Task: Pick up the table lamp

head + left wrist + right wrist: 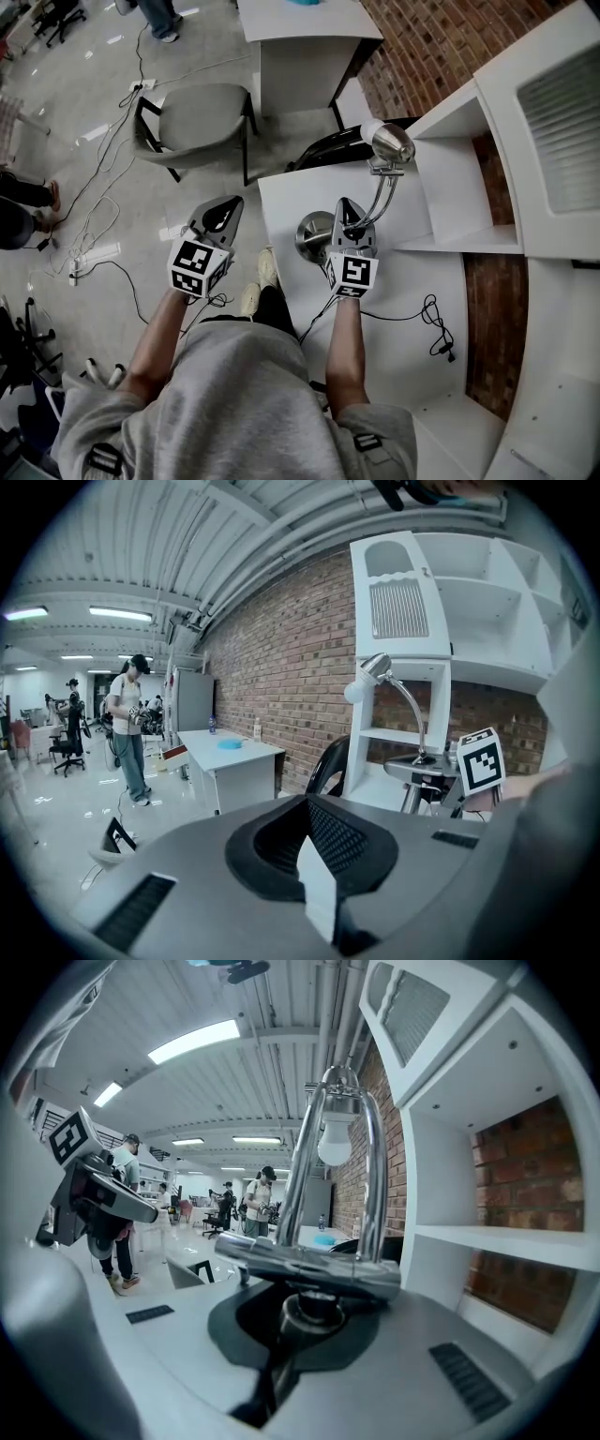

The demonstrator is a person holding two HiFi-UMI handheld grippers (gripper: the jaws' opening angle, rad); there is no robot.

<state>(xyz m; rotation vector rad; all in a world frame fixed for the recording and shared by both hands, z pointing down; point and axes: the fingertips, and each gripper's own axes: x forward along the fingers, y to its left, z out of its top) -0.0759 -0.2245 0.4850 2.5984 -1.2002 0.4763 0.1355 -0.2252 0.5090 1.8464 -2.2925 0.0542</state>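
The chrome table lamp has a round disc base (pixel 312 234), a curved neck (pixel 382 195) and a shade (pixel 390 142) with a white bulb (pixel 334 1143). It is at the left part of the white table (pixel 412 281). My right gripper (pixel 345 210) is shut on the lamp, its jaws closed round a short post (pixel 314 1312) just under the tilted base (pixel 309 1262). My left gripper (pixel 233 202) hangs left of the table over the floor, jaws together and nothing in them (pixel 305 803). From it I see the lamp (pixel 405 705) and the right gripper's marker cube (pixel 480 758).
A white shelf unit (pixel 450 178) stands against the brick wall right of the lamp. The lamp's black cord (pixel 436 323) lies on the table. A black chair (pixel 328 145), a grey chair (pixel 197 117) and a white desk (pixel 300 37) stand beyond. Cables and a power strip (pixel 94 255) cross the floor.
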